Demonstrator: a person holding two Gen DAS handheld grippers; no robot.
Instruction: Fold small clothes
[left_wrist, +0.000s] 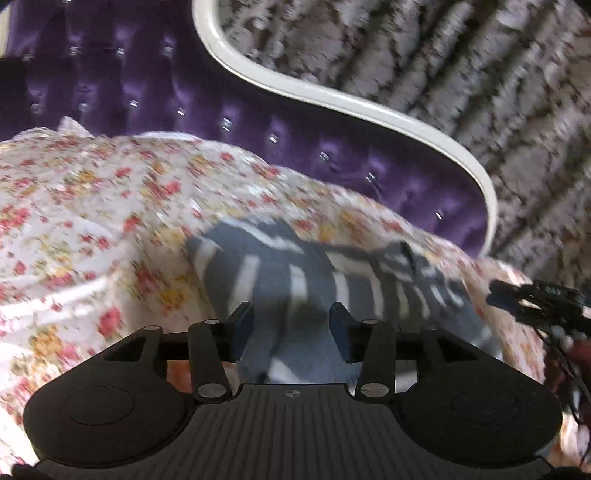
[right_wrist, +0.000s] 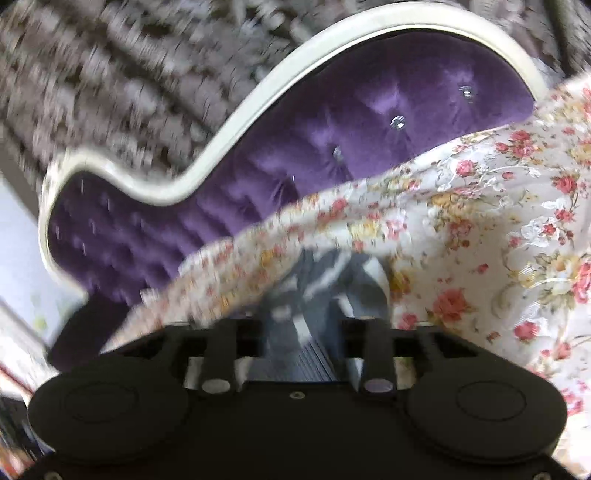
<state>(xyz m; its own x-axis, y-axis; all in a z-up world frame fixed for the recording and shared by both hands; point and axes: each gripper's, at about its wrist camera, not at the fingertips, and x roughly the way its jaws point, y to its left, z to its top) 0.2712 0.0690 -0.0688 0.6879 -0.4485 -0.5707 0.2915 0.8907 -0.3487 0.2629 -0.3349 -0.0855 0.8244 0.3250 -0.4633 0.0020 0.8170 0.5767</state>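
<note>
Covering most of both views, a floral bedspread (left_wrist: 92, 221) lies rumpled on a bed, white with red and yellow flowers. Behind it rises a purple tufted headboard (left_wrist: 184, 92) with small shiny studs and a curved cream frame (left_wrist: 332, 99), and beyond that a grey-and-white patterned wall (left_wrist: 461, 74), badly blurred. On the bedspread lies a grey garment with white stripes (left_wrist: 280, 273), bunched toward its far end; in the left view it runs from between the fingers away to the right. The left gripper (left_wrist: 291, 325) has its blue-padded jaws set apart on either side of the cloth, the fabric lying in the gap between them; whether the pads (left_wrist: 340, 332) press it cannot be told. The right gripper (right_wrist: 299, 332) shows the same striped cloth passing between its fingers, but blur hides the tips, so its hold cannot be told. It appears at the left view's right edge, beside the garment.
</note>
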